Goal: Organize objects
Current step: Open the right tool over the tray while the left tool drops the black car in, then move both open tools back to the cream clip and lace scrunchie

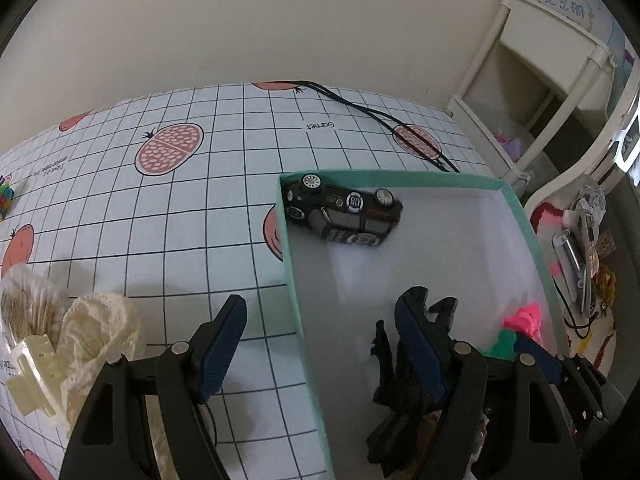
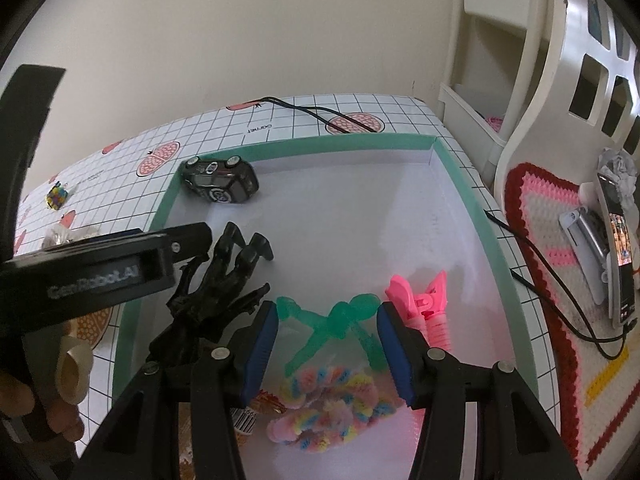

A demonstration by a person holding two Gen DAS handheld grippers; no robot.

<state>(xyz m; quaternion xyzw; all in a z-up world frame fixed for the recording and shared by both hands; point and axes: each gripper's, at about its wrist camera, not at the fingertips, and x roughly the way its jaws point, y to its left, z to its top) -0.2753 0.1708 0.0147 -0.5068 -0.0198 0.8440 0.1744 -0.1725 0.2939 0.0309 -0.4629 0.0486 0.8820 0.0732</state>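
Plain cream wall (image 1: 280, 20) at 12 o'clock, soft even light. Surface (image 1: 120, 200) under a white grid cloth with pomegranate prints. White shelf unit (image 1: 540, 60) at 2 o'clock, white cut-out chair back (image 2: 560, 80) and crocheted pink-red cushion (image 2: 560, 260) at 3 o'clock

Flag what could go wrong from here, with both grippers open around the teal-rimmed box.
1. The open left gripper straddles the teal-rimmed cardboard box's wall; closing or lowering could catch the wall and shift the box.
2. The black plastic claw hair clip lies right beside that wall, near the left gripper, so it may get knocked.
3. The open right gripper hovers over the translucent green hair clip, close to the pink plastic hair clip; a grasp might snag both.
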